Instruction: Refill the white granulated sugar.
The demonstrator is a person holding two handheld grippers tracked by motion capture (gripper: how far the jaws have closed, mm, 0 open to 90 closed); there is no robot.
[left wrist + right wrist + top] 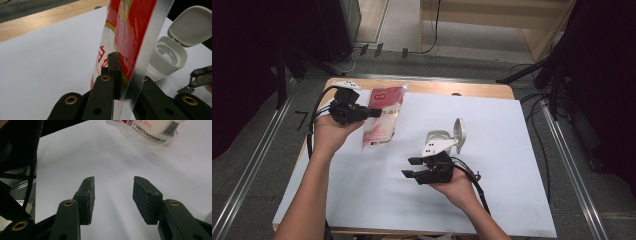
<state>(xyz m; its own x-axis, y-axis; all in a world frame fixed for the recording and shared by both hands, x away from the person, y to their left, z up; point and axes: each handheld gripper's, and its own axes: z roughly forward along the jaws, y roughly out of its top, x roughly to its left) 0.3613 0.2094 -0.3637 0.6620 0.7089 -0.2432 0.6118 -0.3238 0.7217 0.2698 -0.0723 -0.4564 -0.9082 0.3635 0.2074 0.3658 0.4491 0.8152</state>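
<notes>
Red-and-clear plastic, a flat sealed pouch (130,37) with red print, runs up the middle of the left gripper view, its top cut off by the frame edge; the left gripper (117,72) is clamped tight on its transparent side seam. In the high view the same pouch (384,117) hangs at upper left of centre over the white sheet (362,190), pinched by the left gripper (374,113); its small lettering is too blurred to read there. The right gripper (413,167), lower centre, stands half open with nothing between its jaws. In the right gripper view the gripper (113,200) points across bare white sheet, with only the pouch's lower end and a barcode (172,128) at the upper right.

The sheet covers most of a wooden surface (482,89); dark grey floor, cables and black stands surround it.

A small white plastic container with a hinged lid open (447,140) stands just beyond the right gripper; the left gripper view shows its clear inner rim (170,53).
</notes>
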